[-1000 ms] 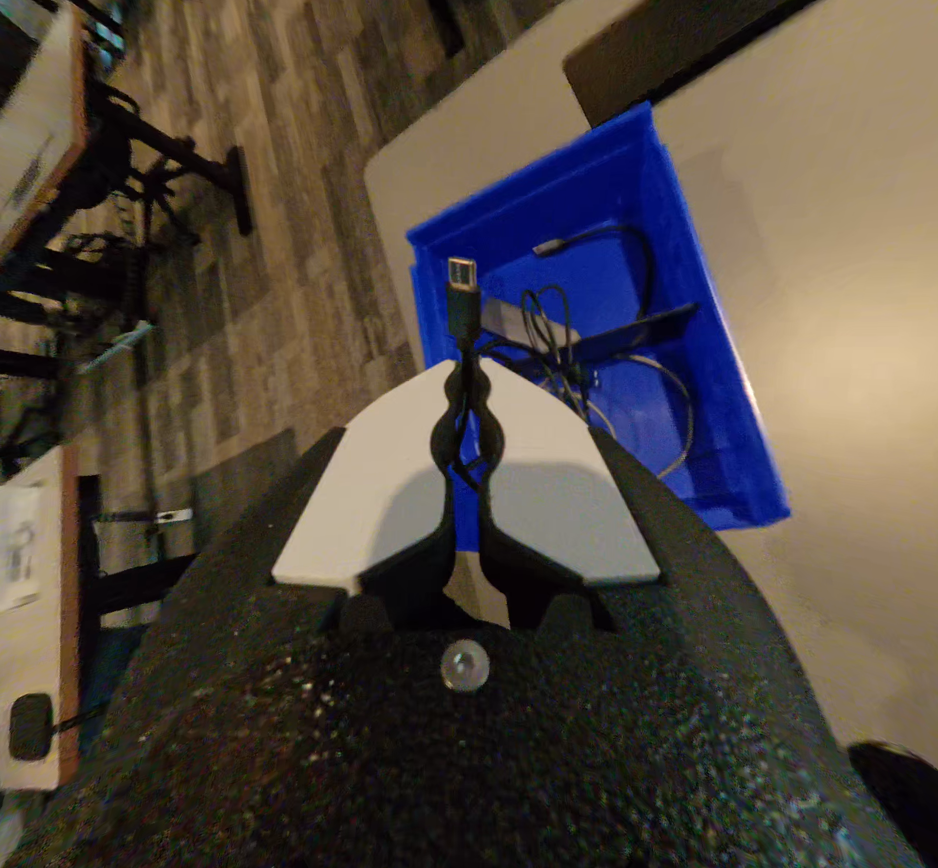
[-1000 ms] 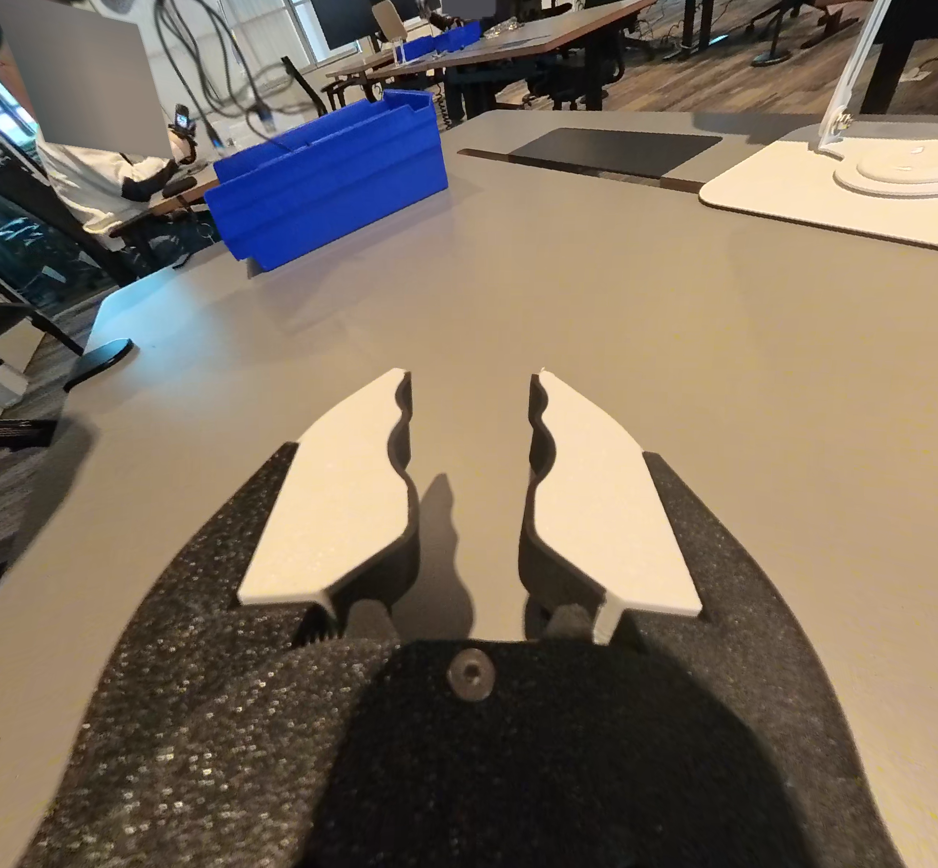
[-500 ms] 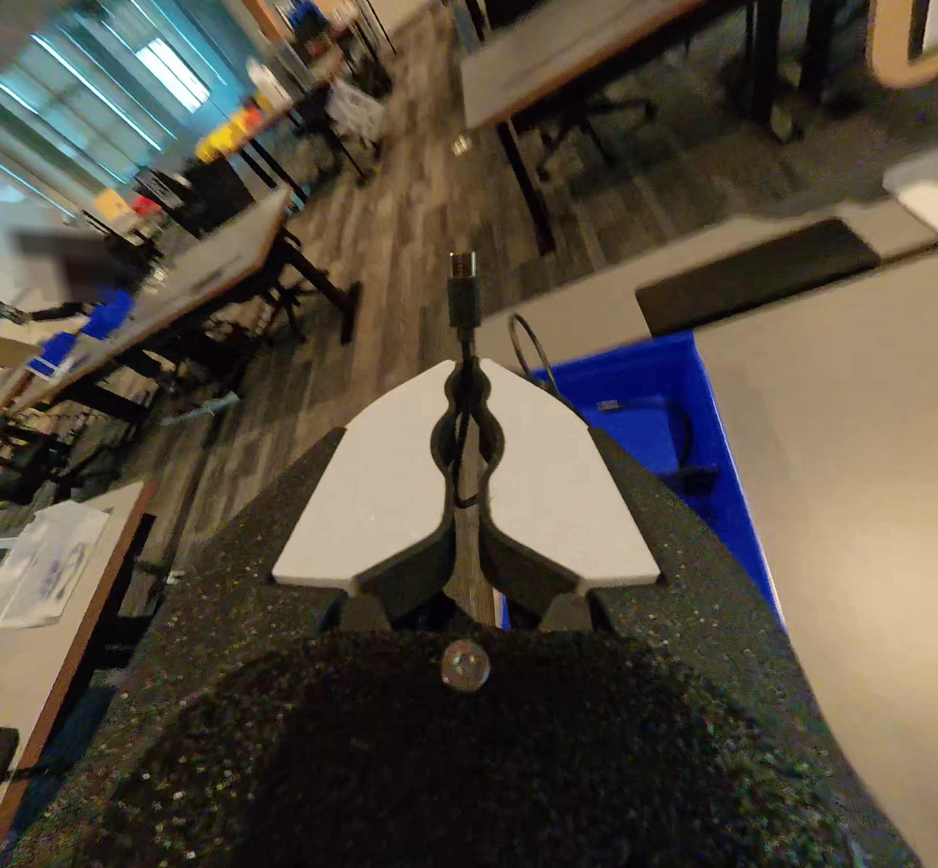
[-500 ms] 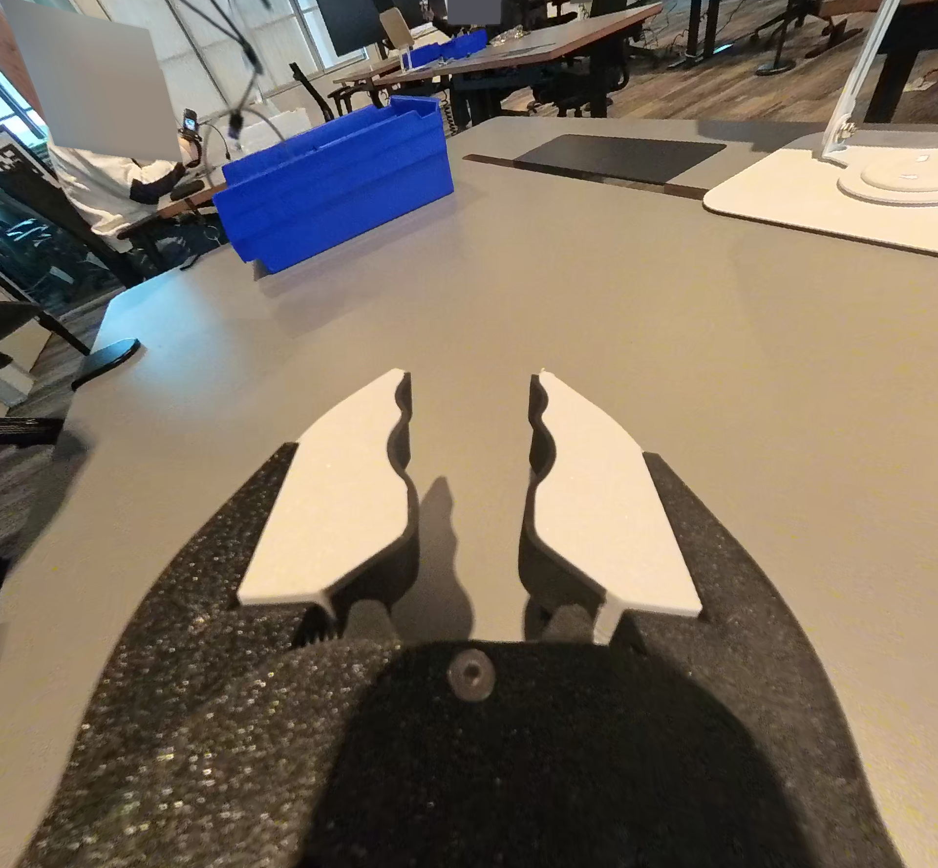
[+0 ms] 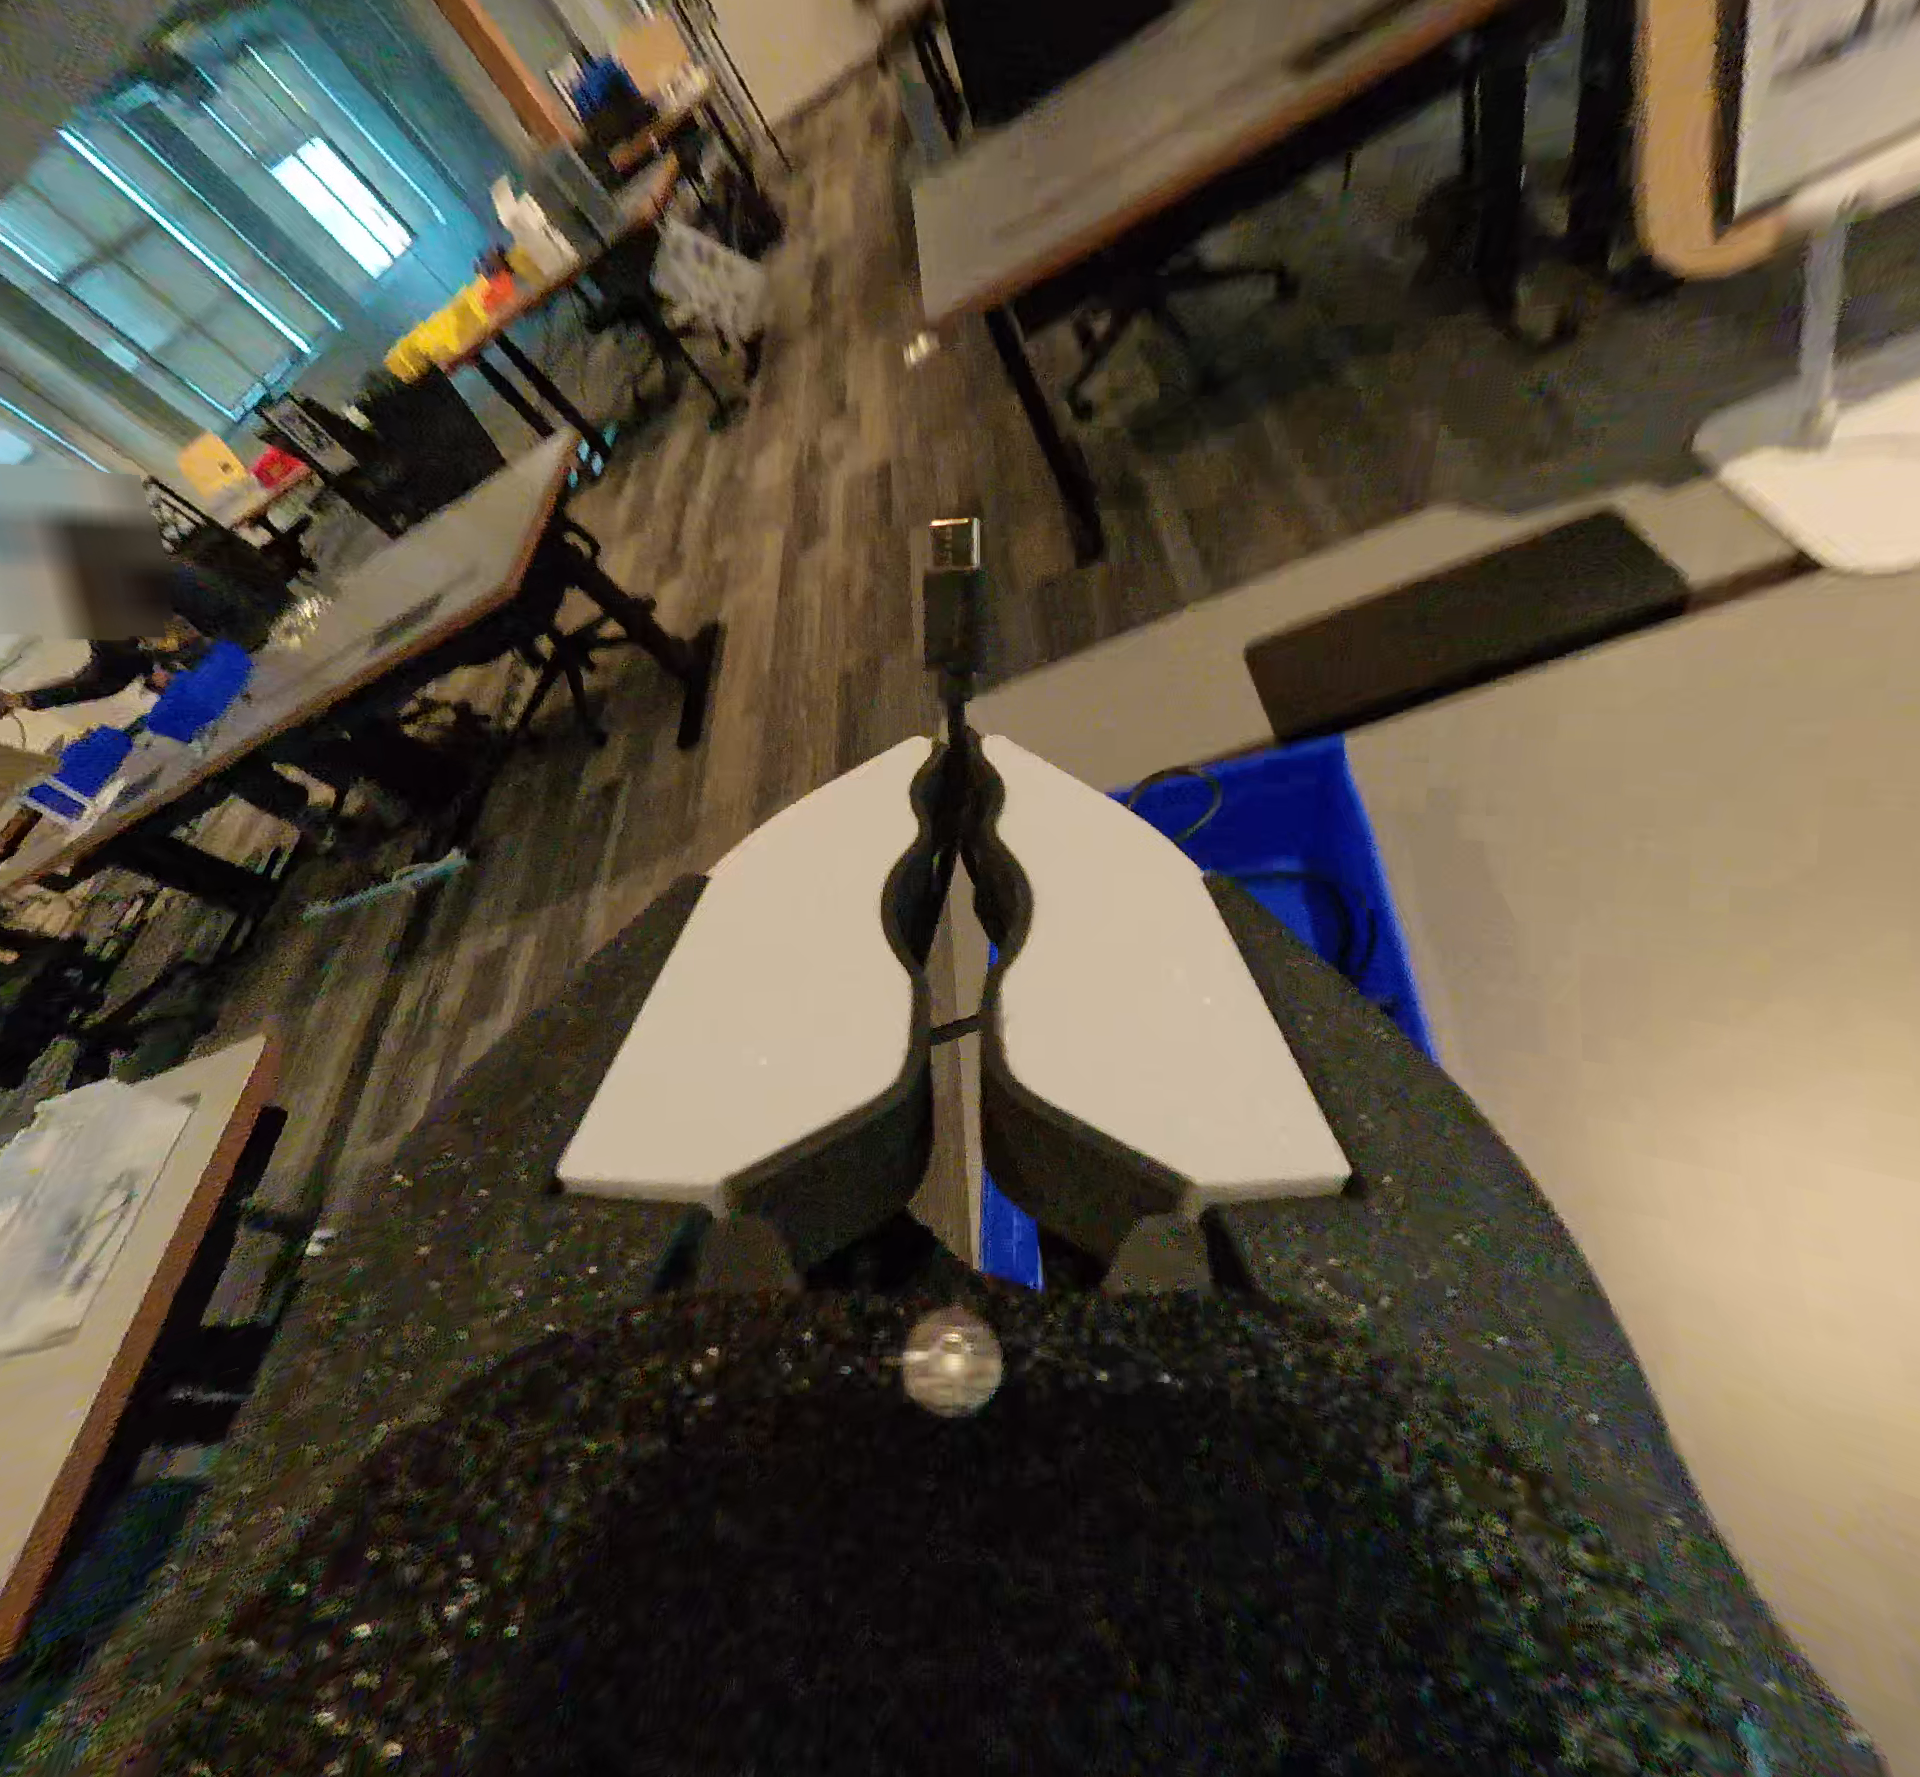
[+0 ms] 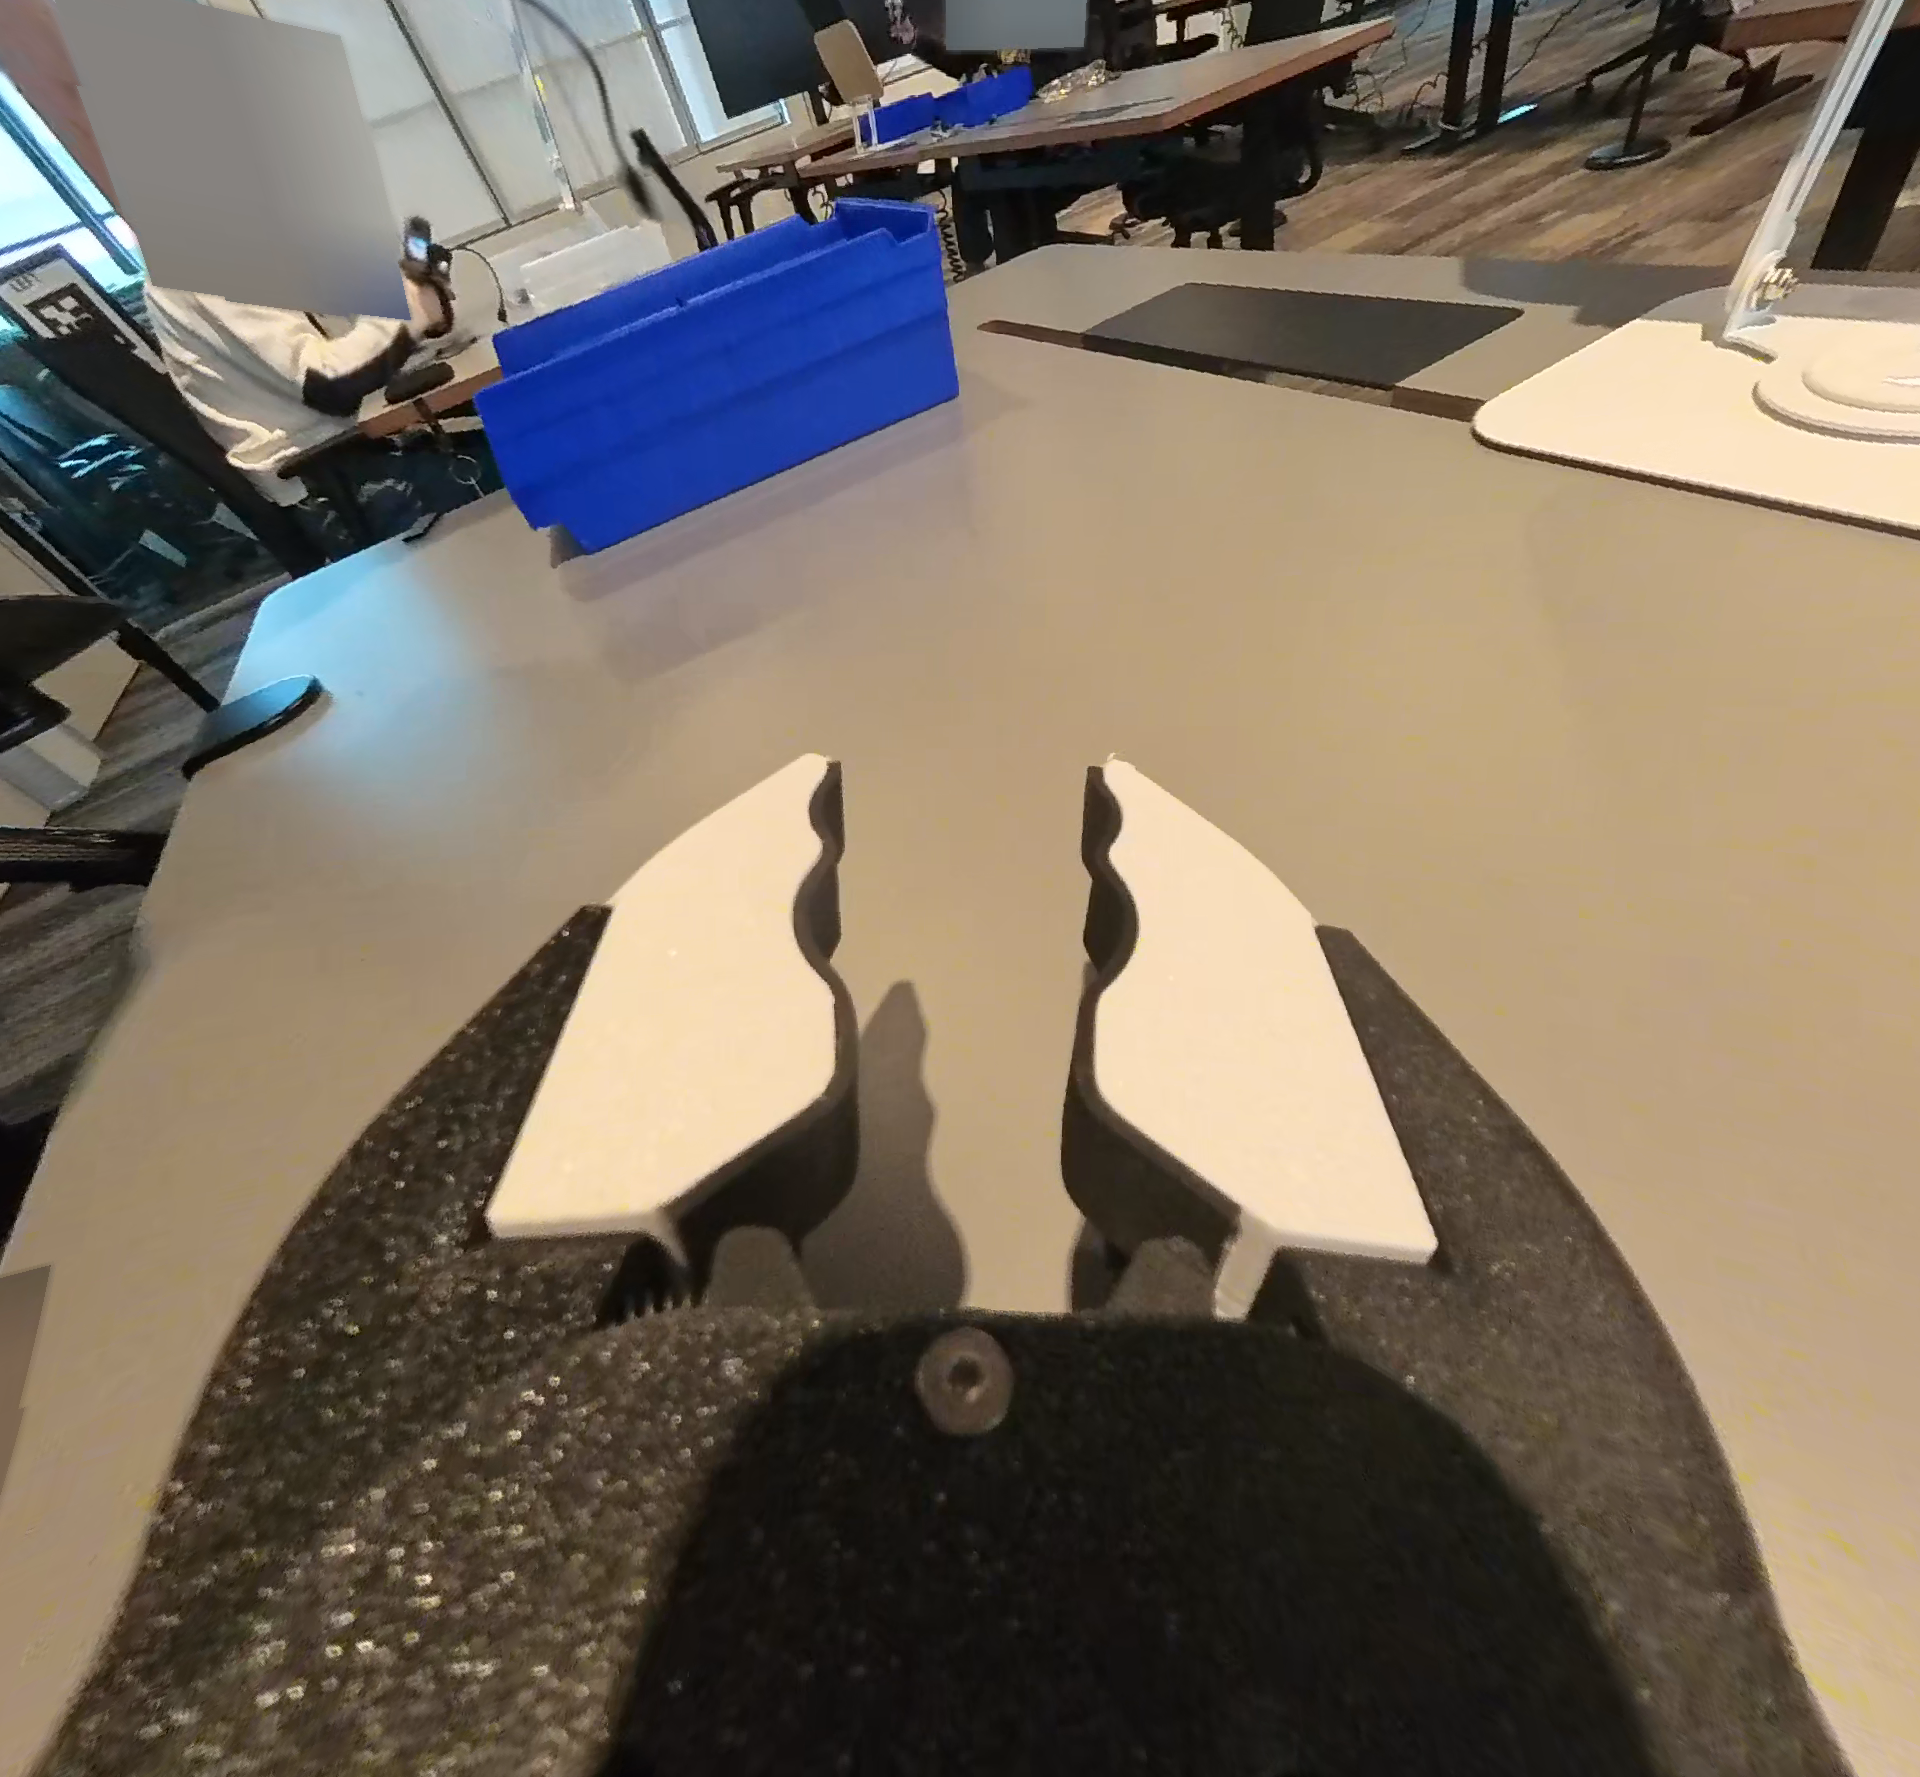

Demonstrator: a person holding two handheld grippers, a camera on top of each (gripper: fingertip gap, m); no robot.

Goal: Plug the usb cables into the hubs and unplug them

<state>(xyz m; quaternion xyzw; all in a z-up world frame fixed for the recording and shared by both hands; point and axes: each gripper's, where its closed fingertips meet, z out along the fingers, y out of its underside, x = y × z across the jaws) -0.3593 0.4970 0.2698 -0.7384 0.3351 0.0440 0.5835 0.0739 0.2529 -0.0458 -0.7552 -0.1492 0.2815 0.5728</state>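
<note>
My left gripper (image 5: 957,751) is shut on a black usb cable (image 5: 953,600). Its plug sticks up past the fingertips, metal end forward. The gripper is held in the air above the near end of the blue bin (image 5: 1314,844), where more black cable lies. In the right wrist view the blue bin (image 6: 727,377) stands at the far left of the grey table (image 6: 1247,688), with a thin cable (image 6: 582,44) hanging blurred in the air above it. My right gripper (image 6: 961,777) is open and empty, low over the table. No hub shows.
A black mat (image 6: 1299,330) lies at the table's far edge and a white lamp base (image 6: 1714,418) stands at the far right. A black disc (image 6: 255,719) sits at the table's left edge. A seated person (image 6: 270,356) and other desks (image 6: 1091,117) are beyond. My hands' fingertips stand some 60 cm from each other.
My left gripper has lifted and tilted up with the usb cable, from looking down into the bin to looking out across the room. The right gripper has hardly moved.
</note>
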